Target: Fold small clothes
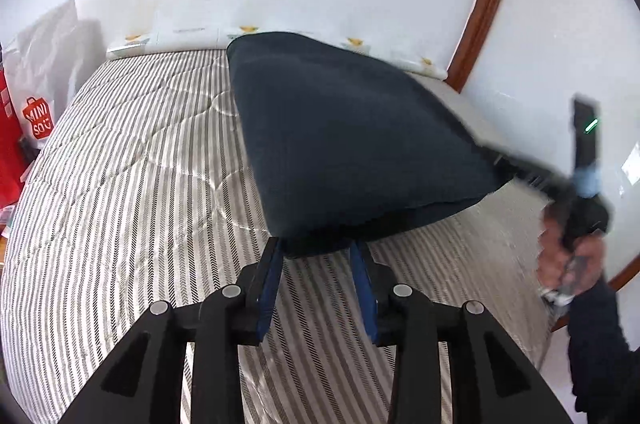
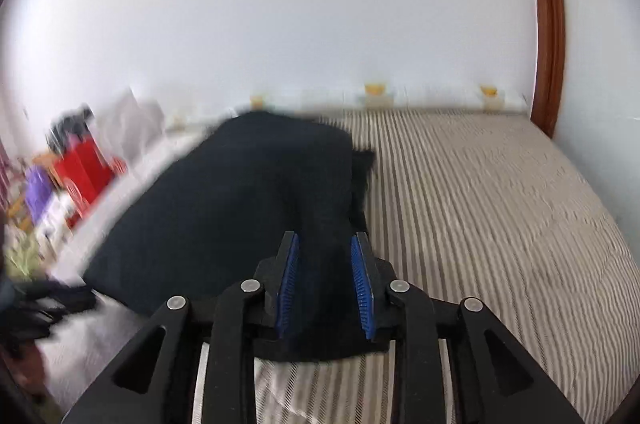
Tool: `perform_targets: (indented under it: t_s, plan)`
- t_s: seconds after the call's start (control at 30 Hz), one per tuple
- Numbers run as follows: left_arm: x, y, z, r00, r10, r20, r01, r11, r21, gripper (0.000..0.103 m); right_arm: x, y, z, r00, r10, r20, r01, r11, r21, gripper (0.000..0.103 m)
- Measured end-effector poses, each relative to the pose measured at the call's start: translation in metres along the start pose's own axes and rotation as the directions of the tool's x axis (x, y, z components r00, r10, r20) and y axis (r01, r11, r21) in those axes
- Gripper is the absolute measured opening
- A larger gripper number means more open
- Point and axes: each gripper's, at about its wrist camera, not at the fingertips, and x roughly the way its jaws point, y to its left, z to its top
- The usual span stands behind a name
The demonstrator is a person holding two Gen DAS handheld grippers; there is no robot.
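A dark navy garment (image 1: 352,136) hangs spread above the striped bed (image 1: 132,152), stretched between both grippers. In the left wrist view its near corner is bunched between the blue pads of my left gripper (image 1: 317,248), which is shut on it. The far right corner runs to my right gripper (image 1: 502,164), blurred, held by a person's hand (image 1: 568,256) in a dark sleeve. In the right wrist view the garment (image 2: 240,204) fills the gap between the ribbed blue pads of my right gripper (image 2: 325,244), shut on the cloth.
A white shopping bag (image 1: 44,72) and a red bag (image 1: 10,152) stand at the bed's left side. A wooden frame (image 1: 488,4) curves up the white wall on the right. Red and purple clutter (image 2: 76,176) lies blurred beyond the bed's left edge.
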Motion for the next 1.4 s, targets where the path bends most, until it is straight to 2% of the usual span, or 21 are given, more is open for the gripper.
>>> perform_targets:
  t_s: [0.07,0.13,0.23,0.33,0.47,0.53,0.7,0.73,0.77,0.83,0.9,0.97,1.03,1.13,1.23,1.3,1.37,1.4]
  plan:
    - [-0.009,-0.001,0.002,1.000,-0.025,0.015,0.025,1.000,-0.002,0.033,0.007,-0.008,-0.014,0.999,-0.007,-0.048,0.008,1.000,0.017,0.019]
    - [-0.017,-0.005,0.006,0.999,-0.016,0.034,0.015,1.000,0.014,0.033,0.000,-0.015,-0.018,0.999,0.023,-0.047,-0.021,0.999,0.043,0.019]
    - [-0.019,-0.009,0.018,0.998,0.009,0.068,-0.011,0.999,0.036,0.034,-0.012,-0.017,-0.010,0.998,0.038,-0.045,-0.036,0.998,0.042,0.019]
    - [-0.006,-0.009,0.032,0.995,0.055,0.078,-0.058,0.998,0.036,0.037,-0.018,-0.017,0.005,0.999,0.040,-0.003,-0.040,0.999,0.031,0.021]
    - [0.023,0.001,0.035,0.997,0.071,0.015,-0.071,0.997,0.001,0.037,0.001,-0.015,0.024,0.999,0.052,-0.007,-0.051,0.998,0.045,0.022]
    - [0.031,0.002,0.030,0.995,0.099,0.003,-0.099,0.995,0.018,0.042,0.014,-0.015,0.031,0.997,0.066,-0.025,-0.064,0.996,0.069,0.022]
    - [0.035,0.005,0.028,0.995,0.097,-0.025,-0.097,0.995,0.009,0.044,0.052,-0.015,0.037,0.994,0.073,-0.087,-0.062,0.990,0.127,0.022]
    - [0.034,0.005,0.029,0.995,0.093,-0.028,-0.093,0.996,0.005,0.044,0.060,-0.014,0.036,0.991,0.076,-0.110,-0.060,0.989,0.136,0.021]
    - [0.034,0.006,0.030,0.995,0.090,-0.032,-0.090,0.996,0.006,0.044,0.062,-0.013,0.035,0.990,0.084,-0.117,-0.068,0.988,0.135,0.010]
    - [0.037,0.005,0.032,0.995,0.094,-0.046,-0.093,0.995,0.018,0.044,0.054,-0.015,0.036,0.995,0.075,-0.061,-0.067,0.991,0.117,0.005]
    - [0.038,0.004,0.033,0.994,0.097,-0.054,-0.096,0.995,0.027,0.044,0.043,-0.027,0.037,0.995,0.096,-0.013,-0.093,0.983,0.161,0.004]
    - [0.038,0.004,0.037,0.994,0.092,-0.060,-0.091,0.996,0.020,0.044,0.045,-0.037,0.035,0.991,0.125,-0.046,-0.112,0.969,0.222,0.003]
    - [0.036,0.006,0.043,0.995,0.087,-0.050,-0.086,0.996,0.013,0.044,0.048,-0.032,0.035,0.990,0.110,-0.089,-0.094,0.981,0.170,0.004]
    - [0.029,0.006,0.054,0.994,0.106,0.003,-0.106,0.994,0.018,0.044,0.039,-0.028,0.048,0.991,0.096,-0.088,-0.086,0.989,0.117,0.005]
    - [0.031,0.010,0.069,0.993,0.115,0.015,-0.115,0.993,0.011,0.044,0.042,-0.024,0.071,0.990,0.099,-0.098,-0.090,0.992,0.092,0.012]
    - [0.036,0.014,0.078,0.993,0.120,0.017,-0.120,0.993,0.005,0.044,0.050,-0.020,0.084,0.991,0.089,-0.105,-0.082,0.994,0.072,0.030]
    - [0.044,0.019,0.087,0.991,0.133,0.006,-0.133,0.991,-0.007,0.044,0.063,-0.016,0.100,0.991,0.076,-0.114,-0.071,0.996,0.051,0.042]
    - [0.048,0.022,0.090,0.991,0.130,0.001,-0.130,0.991,-0.014,0.044,0.070,-0.015,0.105,0.990,0.076,-0.118,-0.070,0.996,0.052,0.042]
